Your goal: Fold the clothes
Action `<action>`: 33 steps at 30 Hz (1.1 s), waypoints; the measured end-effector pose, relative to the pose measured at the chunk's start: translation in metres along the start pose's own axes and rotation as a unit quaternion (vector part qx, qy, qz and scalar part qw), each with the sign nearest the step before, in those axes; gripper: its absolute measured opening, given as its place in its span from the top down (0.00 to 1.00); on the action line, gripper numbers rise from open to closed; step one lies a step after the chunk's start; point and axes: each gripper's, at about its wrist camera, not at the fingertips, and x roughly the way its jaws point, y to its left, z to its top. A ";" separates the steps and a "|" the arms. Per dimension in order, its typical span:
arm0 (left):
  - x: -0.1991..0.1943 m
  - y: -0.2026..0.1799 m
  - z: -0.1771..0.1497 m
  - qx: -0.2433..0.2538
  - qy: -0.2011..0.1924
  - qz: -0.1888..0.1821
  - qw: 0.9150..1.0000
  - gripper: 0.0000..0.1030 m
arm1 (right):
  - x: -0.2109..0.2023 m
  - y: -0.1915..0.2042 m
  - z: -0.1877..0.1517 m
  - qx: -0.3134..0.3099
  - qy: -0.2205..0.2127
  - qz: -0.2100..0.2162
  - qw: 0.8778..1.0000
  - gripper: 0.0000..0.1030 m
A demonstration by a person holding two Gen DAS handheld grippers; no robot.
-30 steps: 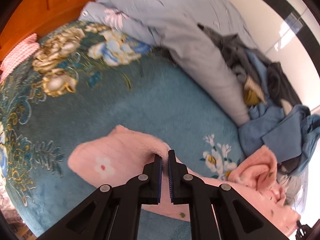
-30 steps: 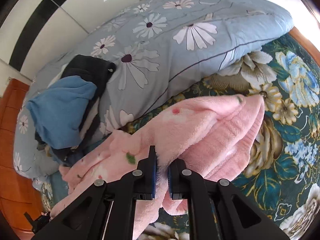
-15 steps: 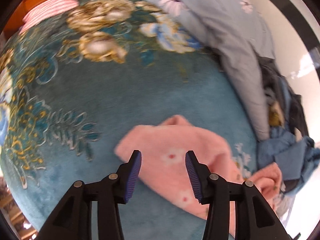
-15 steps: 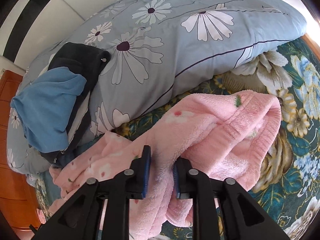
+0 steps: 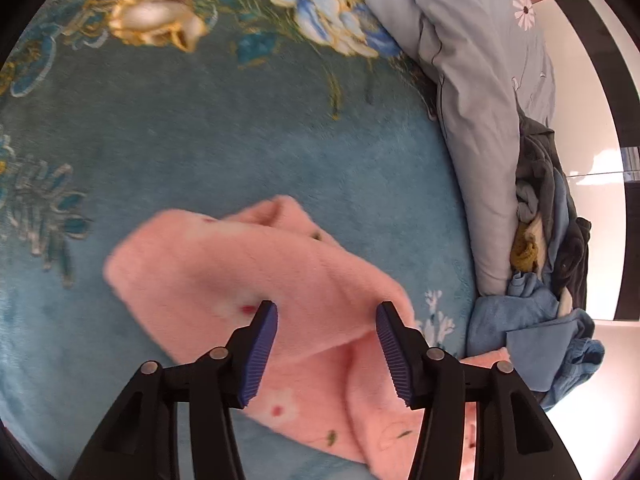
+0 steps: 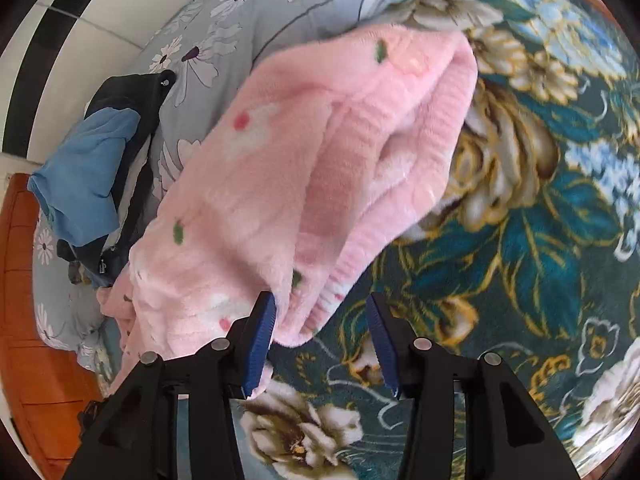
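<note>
A fluffy pink garment (image 5: pixel 248 272) with small flower prints lies on the teal floral bedspread (image 5: pixel 200 128). My left gripper (image 5: pixel 326 350) hovers over one end of it, jaws opening, the cloth lying below the blue pads and not pinched. In the right wrist view the garment's other end (image 6: pixel 304 168) is bunched with a ribbed hem toward the bedspread (image 6: pixel 540 240). My right gripper (image 6: pixel 320 344) has its jaws opening too. A fold of pink cloth brushes its left pad (image 6: pixel 262 336) while the right pad stands clear.
A grey-blue quilt with daisies (image 5: pixel 476 92) (image 6: pixel 248 12) is heaped along the bed's far side. A pile of blue and dark clothes (image 5: pixel 548 280) (image 6: pixel 92 168) lies against it. Orange wooden furniture (image 6: pixel 36 360) borders the bed.
Both grippers were shut on the pink garment and have let it go, jaws spreading. Both have sunk toward the bed, and the garment has dropped onto the bedspread.
</note>
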 end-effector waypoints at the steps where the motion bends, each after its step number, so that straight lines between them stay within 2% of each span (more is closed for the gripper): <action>1: 0.004 -0.003 0.000 -0.003 0.003 0.005 1.000 0.46 | 0.004 -0.003 -0.005 0.009 0.009 0.011 1.000 0.53; 4: 0.014 -0.010 -0.003 0.000 0.004 0.022 1.000 0.48 | 0.013 0.001 -0.011 0.018 0.009 0.031 0.999 0.53; 6: 0.016 -0.013 -0.005 0.003 -0.002 0.031 1.000 0.56 | 0.021 0.005 -0.013 0.034 0.019 0.048 0.998 0.53; 8: 0.015 -0.013 -0.006 0.005 -0.005 0.029 1.000 0.80 | 0.023 0.012 -0.013 0.033 0.016 0.057 0.998 0.53; 10: 0.013 -0.013 -0.008 0.008 -0.011 0.029 0.999 0.95 | 0.024 0.019 -0.012 0.041 0.015 0.070 0.997 0.59; 13: 0.004 -0.017 -0.010 0.017 -0.027 0.024 0.999 0.98 | 0.025 0.025 -0.010 0.064 0.012 0.091 0.994 0.67; 14: -0.003 -0.020 -0.011 0.023 -0.034 0.019 0.999 0.98 | 0.025 0.028 -0.008 0.070 0.010 0.093 0.993 0.75; 15: -0.009 -0.023 -0.011 0.029 -0.041 0.014 0.999 0.99 | 0.025 0.030 -0.006 0.075 0.008 0.095 0.993 0.90; 16: -0.015 -0.026 -0.012 0.035 -0.049 0.010 0.998 0.99 | 0.025 0.032 -0.005 0.081 0.006 0.096 0.992 0.94; 21: -0.070 -0.057 -0.009 0.084 -0.092 -0.048 0.991 1.00 | -0.014 0.056 0.015 0.050 -0.047 0.101 0.993 0.96; 25: -0.119 -0.077 -0.009 0.125 -0.125 -0.106 0.979 1.00 | -0.072 0.074 0.032 0.009 -0.107 0.112 0.988 0.97; 27: -0.139 -0.075 -0.016 0.141 -0.138 -0.128 0.972 1.00 | -0.100 0.077 0.036 -0.005 -0.133 0.114 0.985 0.97; 30: -0.157 -0.053 -0.029 0.161 -0.154 -0.128 0.966 1.00 | -0.135 0.063 0.031 -0.010 -0.166 0.106 0.980 0.97; 33: -0.158 -0.013 -0.040 0.161 -0.153 -0.100 0.970 1.00 | -0.154 0.024 0.020 0.010 -0.179 0.085 0.980 0.98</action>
